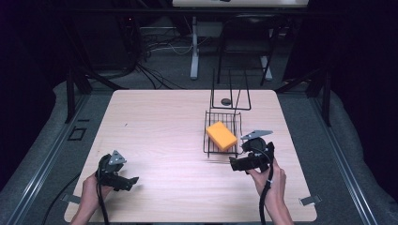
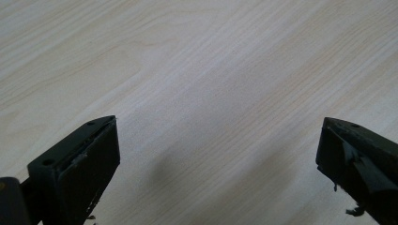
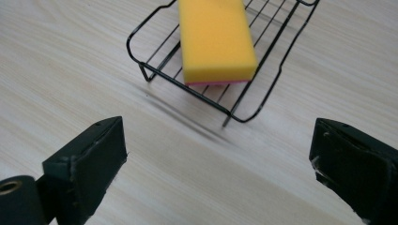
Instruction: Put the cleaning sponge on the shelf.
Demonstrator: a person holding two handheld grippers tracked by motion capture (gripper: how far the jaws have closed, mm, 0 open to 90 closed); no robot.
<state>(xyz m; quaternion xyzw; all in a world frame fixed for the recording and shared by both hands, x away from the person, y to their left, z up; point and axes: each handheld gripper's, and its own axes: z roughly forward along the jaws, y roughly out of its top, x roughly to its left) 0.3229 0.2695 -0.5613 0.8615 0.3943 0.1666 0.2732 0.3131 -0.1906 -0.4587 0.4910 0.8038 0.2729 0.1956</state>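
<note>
A yellow sponge point(image 1: 221, 135) lies in a black wire rack point(image 1: 207, 140) right of the table's middle. The right gripper view shows the sponge point(image 3: 215, 40) with a thin pink underside, resting on the rack's point(image 3: 141, 61) wires just ahead of the jaws. My right gripper point(image 1: 236, 164) is held low near the rack's front right corner, open, with nothing between its jaws. My left gripper point(image 1: 130, 182) hovers over bare wood near the front left of the table, open and empty. In the left gripper view the left gripper point(image 2: 218, 126) has only table under it.
A tall black wire frame point(image 1: 230, 91) stands behind the rack, with a small dark round object point(image 1: 226, 101) at its foot. The light wooden table point(image 1: 159, 126) has wide bare room on its left half. Dark floor, cables and a stand leg lie beyond the far edge.
</note>
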